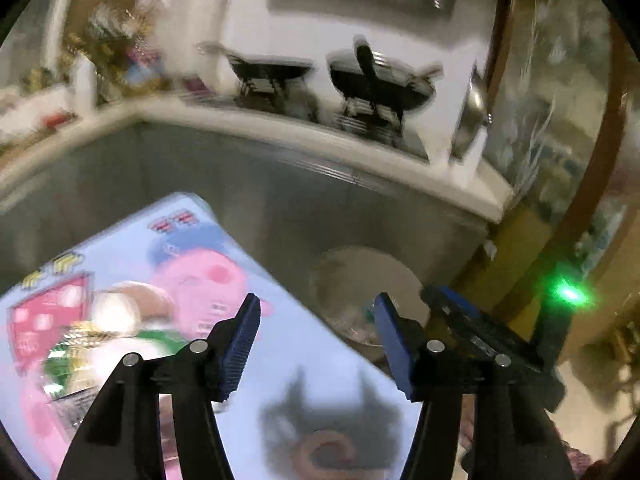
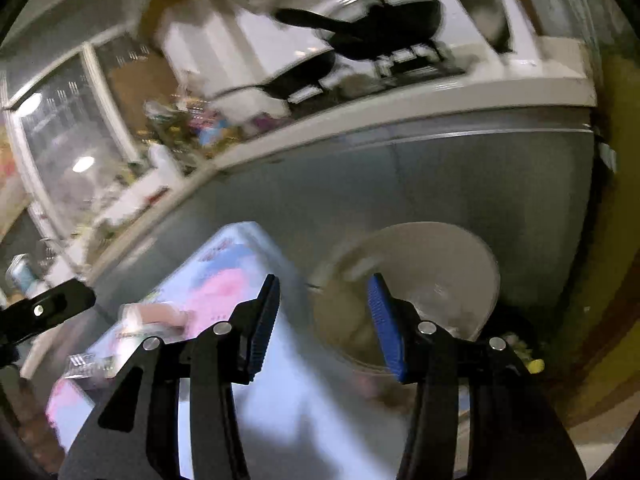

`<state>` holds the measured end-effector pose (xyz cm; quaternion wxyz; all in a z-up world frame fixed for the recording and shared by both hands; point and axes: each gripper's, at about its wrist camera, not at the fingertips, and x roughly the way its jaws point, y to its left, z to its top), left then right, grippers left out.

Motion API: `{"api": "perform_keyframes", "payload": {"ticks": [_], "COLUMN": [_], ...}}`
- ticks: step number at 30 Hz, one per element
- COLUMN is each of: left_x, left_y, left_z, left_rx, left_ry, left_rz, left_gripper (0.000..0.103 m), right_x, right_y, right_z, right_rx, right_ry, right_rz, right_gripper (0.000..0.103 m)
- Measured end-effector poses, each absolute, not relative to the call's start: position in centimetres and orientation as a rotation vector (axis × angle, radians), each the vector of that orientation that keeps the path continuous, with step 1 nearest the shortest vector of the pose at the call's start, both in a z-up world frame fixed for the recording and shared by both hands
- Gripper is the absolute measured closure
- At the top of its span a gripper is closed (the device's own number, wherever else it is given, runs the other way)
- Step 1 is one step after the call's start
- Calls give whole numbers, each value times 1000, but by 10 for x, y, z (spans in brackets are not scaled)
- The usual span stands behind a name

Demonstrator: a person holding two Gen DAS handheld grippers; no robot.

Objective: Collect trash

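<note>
Both views are motion-blurred. A light blue cartoon-printed tabletop (image 1: 328,364) lies below my left gripper (image 1: 316,312), which is open and empty. Crumpled wrappers (image 1: 100,336) lie on its left part. A round bin lined with a clear bag (image 1: 360,280) stands past the table's right edge. In the right wrist view my right gripper (image 2: 324,292) is open and empty, above the table (image 2: 288,400) and the bin (image 2: 440,264). A clear plastic wrapper (image 2: 92,360) lies at the table's left. The left gripper's finger (image 2: 52,304) shows at the left edge.
Grey cabinet fronts (image 1: 260,200) rise behind the table under a white counter (image 1: 280,128) with a stove and black pans (image 1: 380,80). Bottles and clutter (image 1: 104,60) crowd the counter's left end. A glass door (image 1: 560,120) stands on the right.
</note>
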<state>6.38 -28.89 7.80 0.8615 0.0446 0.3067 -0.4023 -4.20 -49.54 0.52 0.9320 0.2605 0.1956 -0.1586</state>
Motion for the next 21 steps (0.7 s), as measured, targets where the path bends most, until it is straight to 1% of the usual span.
{"api": "perform_keyframes", "payload": {"ticks": [1,3,7,9,10,12,17,21], "left_x": [58,52,52,50,49,47,40,33], "left_y": [-268,-229,-155,-126,-113,-93,-51,-29], "left_z": [83,87,79,73,70,61,41,30], "left_rx": [82,72,57,41,41,50,21,-6], "left_ry": [604,557,555,559,556,545,553,560], "left_rz": [-804,-702,-513,-448,-416,-350,-272,-242], "left_gripper": [39,39,39,39,39,39,39,39], "right_x": [-44,-46,-45,-46,-45,-43,-39,-40], "right_y": [-484,-446,-379,-342,-326,-286,-218,-194], "right_z": [11,23,36,38,38,35,24,19], "right_rx": [529,520,488,474,461,426,341,305], "right_ry": [390,364,349,349,354,375,452,487], "right_rz": [-305,-235,-129,-74,-49,11,110,132], "right_gripper": [57,55,51,46,45,43,41,41]}}
